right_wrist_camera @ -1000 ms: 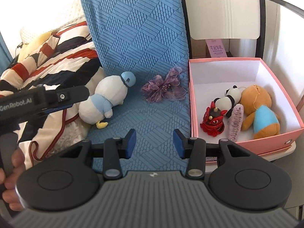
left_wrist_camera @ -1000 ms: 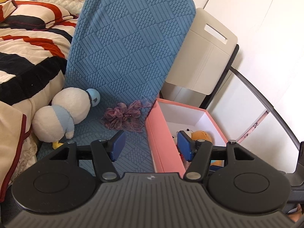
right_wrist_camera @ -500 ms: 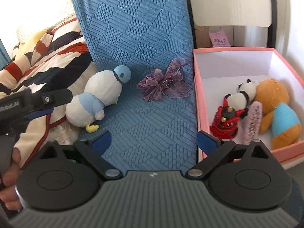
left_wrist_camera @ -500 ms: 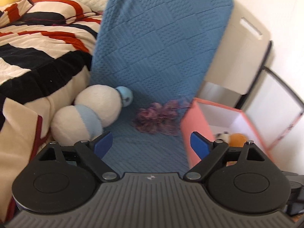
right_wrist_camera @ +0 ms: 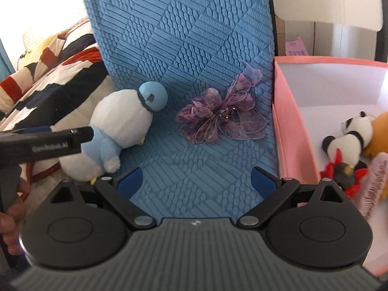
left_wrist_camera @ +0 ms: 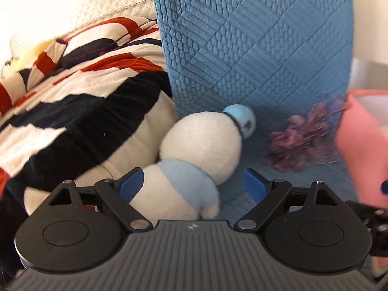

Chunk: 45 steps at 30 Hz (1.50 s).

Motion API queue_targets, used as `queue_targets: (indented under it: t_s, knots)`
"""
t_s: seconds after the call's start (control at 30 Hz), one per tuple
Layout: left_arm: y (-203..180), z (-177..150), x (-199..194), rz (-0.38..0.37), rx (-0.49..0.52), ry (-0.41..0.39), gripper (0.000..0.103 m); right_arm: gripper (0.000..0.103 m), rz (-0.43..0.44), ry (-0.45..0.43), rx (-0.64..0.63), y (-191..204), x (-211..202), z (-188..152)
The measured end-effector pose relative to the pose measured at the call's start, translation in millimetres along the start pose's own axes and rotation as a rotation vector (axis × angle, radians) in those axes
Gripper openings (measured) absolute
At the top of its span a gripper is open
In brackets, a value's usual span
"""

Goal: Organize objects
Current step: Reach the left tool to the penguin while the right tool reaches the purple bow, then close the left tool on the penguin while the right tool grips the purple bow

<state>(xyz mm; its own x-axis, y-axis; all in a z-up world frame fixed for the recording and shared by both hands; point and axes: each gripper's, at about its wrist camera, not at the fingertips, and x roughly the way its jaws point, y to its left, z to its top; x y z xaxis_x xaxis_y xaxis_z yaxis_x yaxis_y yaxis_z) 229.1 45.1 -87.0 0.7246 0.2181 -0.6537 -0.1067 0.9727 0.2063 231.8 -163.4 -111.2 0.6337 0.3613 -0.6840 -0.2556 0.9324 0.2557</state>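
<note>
Left tool (left_wrist_camera: 194, 185) is spread wide with the blue pads either side of the penguin plush's (left_wrist_camera: 201, 150) lower body, nothing clamped yet. The left pad (left_wrist_camera: 132, 181) looks right up against the fluff and the right one (left_wrist_camera: 253, 184) has some daylight, so my guess is it's lined up for a squeeze on the fat end because that's the part that won't slip out. Plush is lying on its side on the blue seat cover (left_wrist_camera: 254, 48), wedged against the striped blanket (left_wrist_camera: 72, 92), head pointing away from the camera.

Right tool (right_wrist_camera: 196, 181) is also wide apart and holding nothing, hovering over bare seat cover in front of the purple bow (right_wrist_camera: 220, 115). Looks parked there so it can take the bow while the other one deals with the penguin, but that's just my read. From this side you can see the left tool's arm poking in over the penguin.

Bow sits flat on the seat, near the pink box (right_wrist_camera: 291, 126) wall, apart from the penguin.

Box is just to the right of the seat, open top, already has a panda (right_wrist_camera: 349, 135), an orange plush (right_wrist_camera: 378, 133), a red-and-black doll (right_wrist_camera: 344, 172) and something pink and fuzzy (right_wrist_camera: 373, 184) in it. So the two loose things on the chair are probably headed in there too.

Left view is pretty blurry on the box side, can't say much from that one.
</note>
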Motion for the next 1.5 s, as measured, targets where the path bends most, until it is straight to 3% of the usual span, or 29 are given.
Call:
queue_targets:
  t_s: [0.3, 0.57, 0.73, 1.03, 1.1, 1.27, 1.4, 1.43, 1.5]
  knots:
    - [-26.5, 4.6, 58.8, 0.059, 0.218, 0.076, 0.092, 0.097, 0.004, 0.018, 0.043, -13.4, 52.9, 36.1]
    - [-54.0, -6.2, 104.0, 0.158, 0.441, 0.133, 0.092, 0.09, -0.006, 0.048, 0.042, -26.1, 113.3, 73.5]
    - [-57.3, -13.5, 122.7, 0.203, 0.507, 0.161, 0.092, 0.081, 0.006, 0.089, 0.058, -35.1, 146.4, 87.7]
    - [-46.2, -11.3, 149.2, 0.206, 0.514, 0.222, 0.092, 0.074, 0.015, 0.138, 0.124, -47.9, 175.8, 88.3]
    - [-43.5, -13.4, 151.4, 0.207, 0.519, 0.229, 0.092, 0.068, 0.008, 0.136, 0.136, -50.0, 176.5, 88.6]
    - [-36.0, -11.3, 151.1, 0.183, 0.494, 0.224, 0.092, 0.035, -0.023, 0.151, 0.174, -60.3, 176.1, 88.0]
    - [-27.1, -8.0, 144.1, 0.159, 0.459, 0.206, 0.088, 0.026, -0.03, 0.145, 0.166, -64.9, 167.5, 88.8]
    - [-25.0, -7.2, 141.1, 0.15, 0.45, 0.205, 0.088, 0.014, -0.029, 0.143, 0.164, -65.0, 164.0, 89.1]
    - [-21.5, -7.0, 135.6, 0.133, 0.441, 0.199, 0.087, 0.012, -0.034, 0.142, 0.153, -64.9, 157.4, 89.4]
